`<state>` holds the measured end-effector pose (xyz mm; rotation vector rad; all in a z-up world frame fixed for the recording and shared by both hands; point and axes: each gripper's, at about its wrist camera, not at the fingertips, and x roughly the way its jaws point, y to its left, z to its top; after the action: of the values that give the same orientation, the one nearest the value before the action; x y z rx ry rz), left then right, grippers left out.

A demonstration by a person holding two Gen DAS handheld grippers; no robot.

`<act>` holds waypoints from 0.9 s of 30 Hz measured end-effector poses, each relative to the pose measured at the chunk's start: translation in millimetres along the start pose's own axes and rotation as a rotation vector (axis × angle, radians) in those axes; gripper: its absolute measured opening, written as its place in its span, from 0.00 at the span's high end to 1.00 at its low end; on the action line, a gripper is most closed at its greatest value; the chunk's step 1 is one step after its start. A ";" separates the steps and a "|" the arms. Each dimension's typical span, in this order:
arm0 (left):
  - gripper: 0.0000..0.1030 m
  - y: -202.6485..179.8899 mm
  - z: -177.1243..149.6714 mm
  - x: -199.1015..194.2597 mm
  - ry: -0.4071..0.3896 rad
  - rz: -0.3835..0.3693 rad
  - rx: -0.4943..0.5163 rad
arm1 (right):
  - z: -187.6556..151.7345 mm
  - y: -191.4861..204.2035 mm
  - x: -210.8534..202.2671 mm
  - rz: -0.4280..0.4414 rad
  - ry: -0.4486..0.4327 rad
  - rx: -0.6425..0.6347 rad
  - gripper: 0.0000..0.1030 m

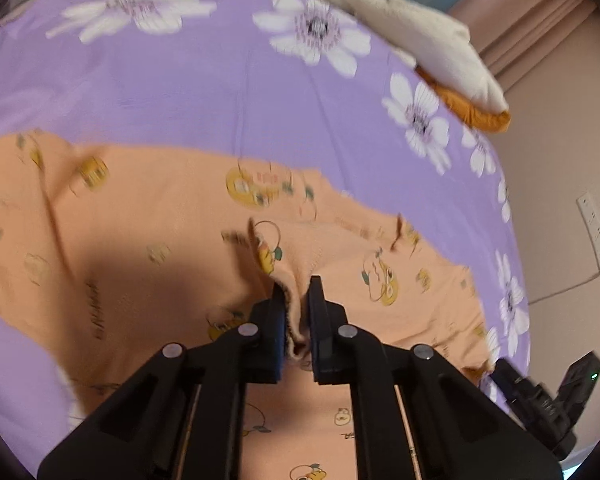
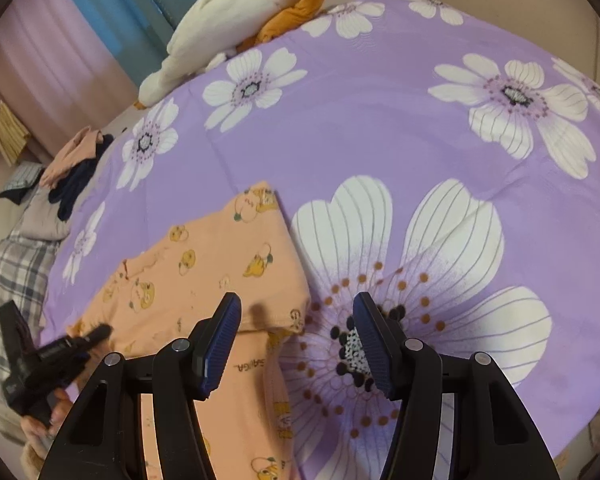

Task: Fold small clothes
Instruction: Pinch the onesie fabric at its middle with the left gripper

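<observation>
1. Currently inspected: my left gripper (image 1: 296,300) was clenched on a raised pleat of the orange printed garment (image 1: 148,216), its pads pinching the cloth near the hem edge.
2. My right gripper (image 2: 296,332) stood released, jaws apart with nothing between them, poised over the garment's right-hand edge where it meets the purple floral bedsheet (image 2: 380,128).
3. The garment lay spread on the bed, partly folded by my judgement, with one layer lapped over another in the right wrist view.
4. Risk: the left pinch looked shallow and bunched; a lift could let the cloth slip out, or take up one layer only and skew the fold.
5. Risk: the right gripper, if closed where it hung, might catch the bedsheet along with the garment and drag it.
6. A cream and mustard bundle (image 2: 236,28) and other clothes (image 2: 76,160) lay well apart at the far edge, no obstruction.
</observation>
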<state>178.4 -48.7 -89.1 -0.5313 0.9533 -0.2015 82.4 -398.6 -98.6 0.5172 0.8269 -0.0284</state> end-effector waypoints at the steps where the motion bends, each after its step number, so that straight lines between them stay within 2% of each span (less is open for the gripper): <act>1: 0.92 -0.5 2.2 -4.5 -0.021 0.007 0.000 | -0.5 0.3 0.8 0.015 0.008 -0.002 0.43; 3: 0.92 1.6 9.4 -19.8 -0.074 0.038 0.014 | -0.7 1.3 1.8 0.033 0.016 -0.005 0.43; 5: 0.92 6.3 13.3 -27.7 -0.092 0.053 0.026 | -1.2 5.1 4.0 0.039 0.027 -0.015 0.43; 9: 0.92 21.5 15.4 -27.5 -0.094 0.133 0.036 | -4.9 15.1 13.9 0.071 0.062 -0.040 0.43; 11: 0.92 29.5 14.6 -25.8 -0.091 0.146 0.027 | -6.9 18.6 19.9 0.080 0.079 -0.045 0.43; 16: 0.91 43.1 9.8 -17.3 -0.054 0.226 0.036 | -11.3 22.3 32.6 0.085 0.121 -0.047 0.43; 22: 0.91 58.1 0.1 -16.5 -0.037 0.236 0.014 | -9.6 17.9 31.6 0.126 0.126 -0.009 0.43; 27: 0.91 61.9 0.0 -13.7 -0.022 0.232 -0.014 | -15.8 24.9 37.0 0.117 0.139 -0.048 0.44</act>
<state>166.5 9.6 -111.1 -0.4310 0.9869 0.0198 102.2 -363.2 -123.0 0.5254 0.9299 0.1362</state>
